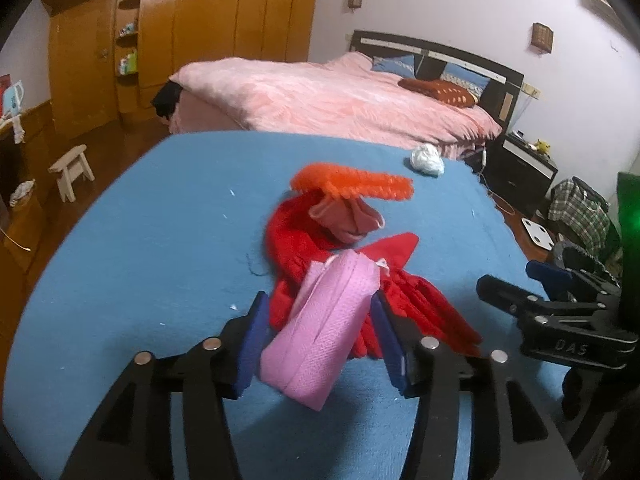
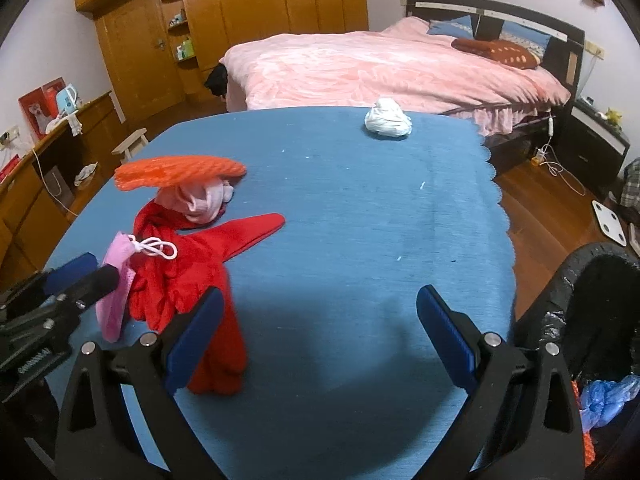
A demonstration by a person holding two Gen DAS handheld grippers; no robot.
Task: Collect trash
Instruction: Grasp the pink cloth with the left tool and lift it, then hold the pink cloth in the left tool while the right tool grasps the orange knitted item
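Left wrist view: left gripper (image 1: 316, 344) pinches a pleated pink mask (image 1: 320, 332); right gripper (image 2: 320, 340) gapes wide, empty.

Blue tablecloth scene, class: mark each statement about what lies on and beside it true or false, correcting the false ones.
1. The left gripper has its jaws around a pink face mask. True.
2. The right gripper grips the red cloth. False: its jaws are open and hold nothing.
3. A crumpled white wad lies near the table's far edge. True.
4. The bin with the black liner stands on the tablecloth. False: it stands beside the table.
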